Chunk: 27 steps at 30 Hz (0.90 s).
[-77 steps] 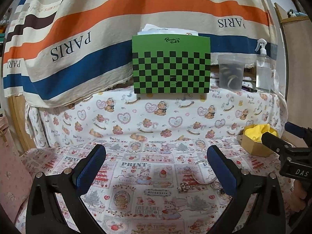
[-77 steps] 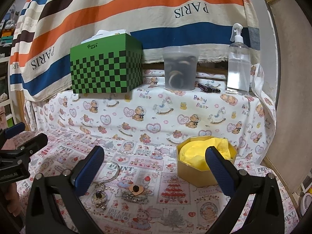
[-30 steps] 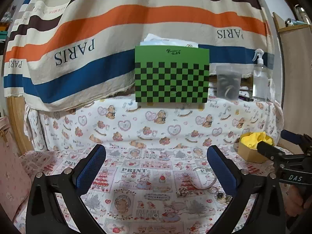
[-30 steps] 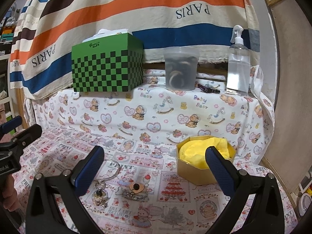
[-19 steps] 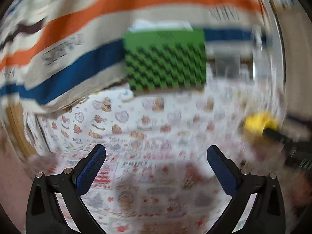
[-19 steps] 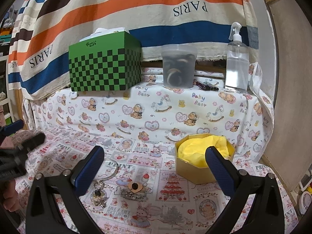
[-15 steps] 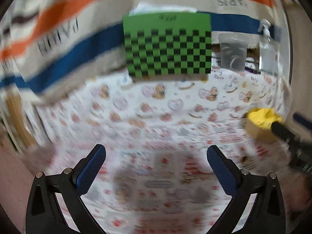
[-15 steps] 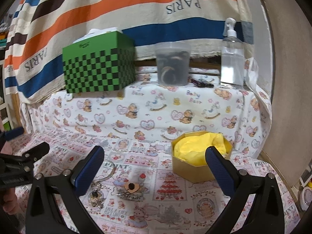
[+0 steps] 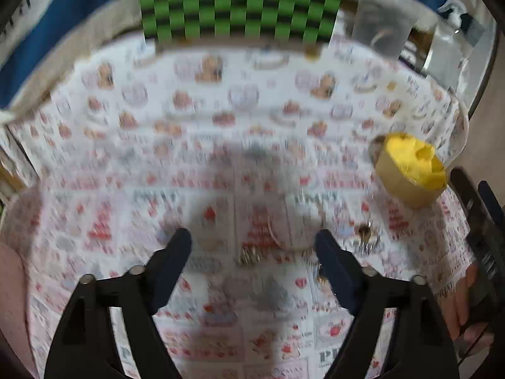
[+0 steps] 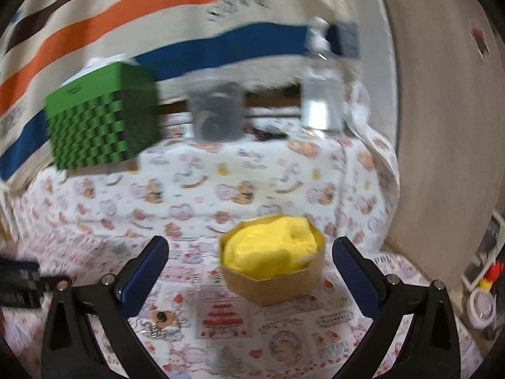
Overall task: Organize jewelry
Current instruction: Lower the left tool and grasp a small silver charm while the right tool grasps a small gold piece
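**Left gripper tilts down over the jewelry, jaws closing on air**

In the left wrist view, the left gripper (image 9: 254,241) points steeply down at the printed cloth (image 9: 132,164), and its 2 blue-padded jaws are closing with nothing pressed between them. The picture is blurred by motion. Low in the centre of the frame, between and just beyond the pads, lies a thin ring-shaped bangle (image 9: 295,230) with a small cluster of metal charms (image 9: 251,255) at its near edge. To the right of the right-hand pad sits a further small piece with a dark centre (image 9: 364,230); its kind cannot be told. At the right of the frame stands the tan box (image 9: 401,181), filled with yellow tissue (image 9: 413,161), well apart from the jewelry. A hand (image 9: 464,309) holding the other tool shows at the lower right edge.

In the right wrist view, the right gripper (image 10: 251,257) stands wide open and holds nothing. The box appears in the centre of that frame, framed between the 2 pads but beyond them, untouched. A small piece of jewelry lies on the cloth at the lower left, by the left-hand jaw.

Across the top of that frame, on a raised ledge, stand a green checkered box (image 10: 101,120), a clear tub (image 10: 216,115) and a spray bottle (image 10: 322,94), with a striped fabric (image 10: 157,9) behind them.
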Each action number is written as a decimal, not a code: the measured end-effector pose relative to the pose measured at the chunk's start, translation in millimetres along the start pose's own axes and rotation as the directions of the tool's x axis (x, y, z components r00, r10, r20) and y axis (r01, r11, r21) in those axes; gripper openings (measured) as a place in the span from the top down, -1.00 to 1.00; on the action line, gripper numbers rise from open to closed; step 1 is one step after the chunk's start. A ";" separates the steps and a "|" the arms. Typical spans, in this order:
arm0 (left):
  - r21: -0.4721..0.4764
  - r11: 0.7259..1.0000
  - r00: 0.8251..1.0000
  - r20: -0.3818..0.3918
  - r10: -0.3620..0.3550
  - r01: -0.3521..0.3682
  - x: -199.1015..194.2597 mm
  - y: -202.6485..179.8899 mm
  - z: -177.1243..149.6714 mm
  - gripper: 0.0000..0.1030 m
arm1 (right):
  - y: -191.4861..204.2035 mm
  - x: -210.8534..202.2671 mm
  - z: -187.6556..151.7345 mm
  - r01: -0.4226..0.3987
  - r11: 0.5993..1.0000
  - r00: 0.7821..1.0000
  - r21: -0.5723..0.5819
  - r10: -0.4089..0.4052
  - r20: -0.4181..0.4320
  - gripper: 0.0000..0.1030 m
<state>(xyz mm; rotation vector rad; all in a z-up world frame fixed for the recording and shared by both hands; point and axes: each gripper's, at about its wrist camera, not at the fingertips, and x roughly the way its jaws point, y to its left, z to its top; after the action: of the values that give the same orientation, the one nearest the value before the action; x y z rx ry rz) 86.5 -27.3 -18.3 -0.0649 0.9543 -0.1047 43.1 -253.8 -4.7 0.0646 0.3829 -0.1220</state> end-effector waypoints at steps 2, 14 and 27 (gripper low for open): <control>-0.038 0.999 0.999 -0.026 -0.025 0.024 7.3 4.9 -6.1 -0.24 | -9.7 5.1 1.8 0.006 0.999 1.000 0.044 -0.005 -0.030 -1.00; -0.032 0.997 0.997 -0.033 0.071 -0.072 32.9 11.3 -18.2 0.57 | 3.5 18.3 -2.5 -0.064 0.998 0.992 -0.005 0.063 -0.112 -1.00; -0.160 0.987 0.985 0.171 0.022 0.006 -17.4 52.9 -11.4 0.58 | 28.1 34.5 -10.9 -0.415 0.909 0.859 0.037 0.405 -0.313 0.22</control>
<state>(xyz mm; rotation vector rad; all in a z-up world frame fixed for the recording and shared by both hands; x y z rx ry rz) 70.4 27.1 -16.2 -0.2153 0.7878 -0.0140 74.5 -228.7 -26.6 0.1344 0.6822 0.3240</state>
